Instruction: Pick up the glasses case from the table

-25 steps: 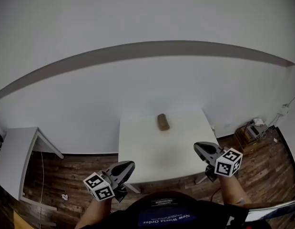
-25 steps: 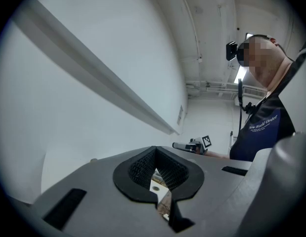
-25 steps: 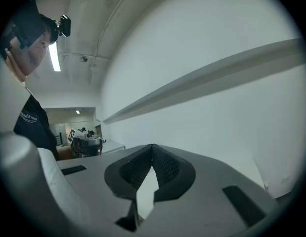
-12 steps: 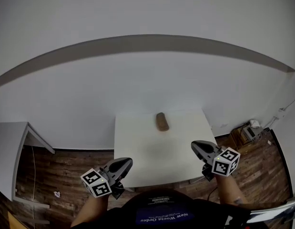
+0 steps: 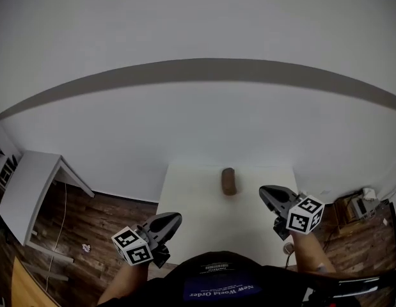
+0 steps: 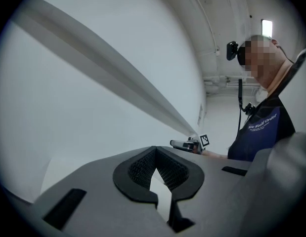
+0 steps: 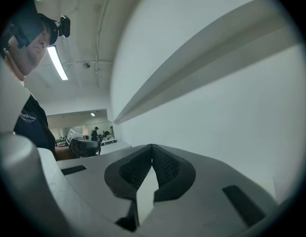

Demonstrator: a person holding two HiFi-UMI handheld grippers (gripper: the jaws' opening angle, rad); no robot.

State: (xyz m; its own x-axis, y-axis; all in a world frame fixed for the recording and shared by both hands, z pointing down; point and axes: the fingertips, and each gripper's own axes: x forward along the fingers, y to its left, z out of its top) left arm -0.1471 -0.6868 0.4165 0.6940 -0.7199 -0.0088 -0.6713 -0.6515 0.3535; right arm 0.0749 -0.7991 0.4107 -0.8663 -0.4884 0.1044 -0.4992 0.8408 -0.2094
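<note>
The brown glasses case [image 5: 229, 181] lies at the far middle of the small white table [image 5: 191, 203] in the head view. My left gripper [image 5: 174, 218] hangs shut and empty over the table's near left edge, well short of the case. At the table's right side my right gripper [image 5: 264, 191] is also shut and empty, level with the case and to its right. The left gripper view has the shut jaw tips [image 6: 155, 150] facing the white wall, with the right gripper [image 6: 185, 143] beyond them. The right gripper view [image 7: 152, 147] is alike. Neither gripper view has the case in it.
A second white table [image 5: 31, 194] stands at the left on the wood floor [image 5: 114, 213]. Boxes and cables [image 5: 357, 204] sit at the right by the wall. A white wall with a grey band [image 5: 198, 69] rises just behind the table.
The whole view has shifted as the person came closer to the table. Both grippers have travelled forward with them, jaws still shut, and the case now sits nearer the right gripper.
</note>
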